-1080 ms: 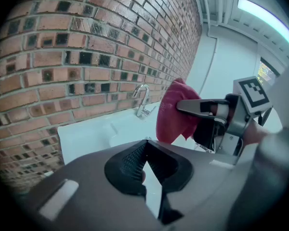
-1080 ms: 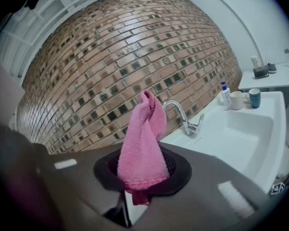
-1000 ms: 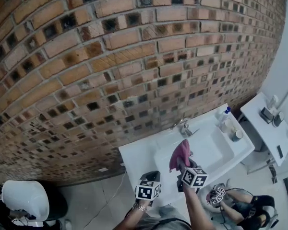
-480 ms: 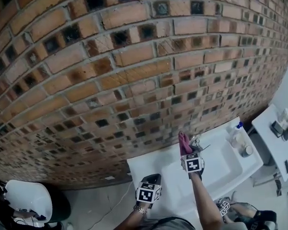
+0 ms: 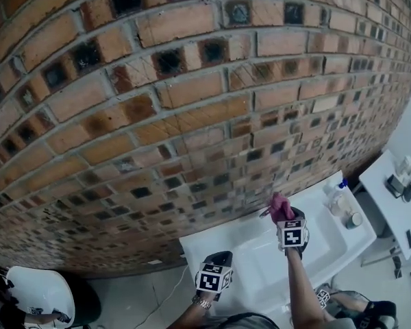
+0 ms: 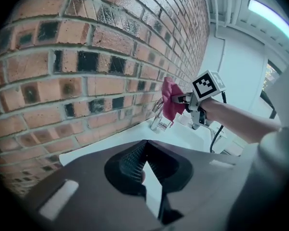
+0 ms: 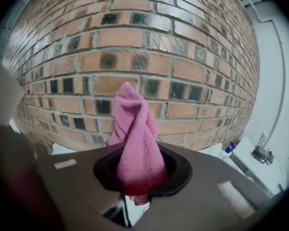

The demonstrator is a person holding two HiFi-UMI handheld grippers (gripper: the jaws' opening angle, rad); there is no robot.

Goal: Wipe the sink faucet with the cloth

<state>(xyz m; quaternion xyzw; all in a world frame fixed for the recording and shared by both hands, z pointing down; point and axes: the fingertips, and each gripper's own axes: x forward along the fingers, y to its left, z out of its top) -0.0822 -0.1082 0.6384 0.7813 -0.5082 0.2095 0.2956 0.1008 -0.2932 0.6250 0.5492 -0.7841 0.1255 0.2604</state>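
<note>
So in the last second my right gripper has moved from over the front of the white ceramic sink right up to the back edge, by the red-brown brick wall. It's clamped tight on the bunched pink microfibre cloth, which sticks out past the jaws in a twisted cone. From my left gripper's camera the cloth now hangs at the top of the small chrome faucet and overlaps its upper part. I reckon that means the approach is basically done and the wiping is about to start, or has only just started.

My left gripper hangs low over the near rim of the sink, well away from the faucet. Its jaws are together with nothing in them, so it's just along for the ride.

Stuff I can't really tell:
- Whether the cloth is actually pressing on the metal or just sits in front of it. No angle settles that.
- In the head view the cloth covers nearly all of the faucet, with only a sliver of metal poking out to its left.
- My right gripper's camera shows cloth and bricks, no faucet at all.
- The cloth's lower end disappears between the jaws.
</note>
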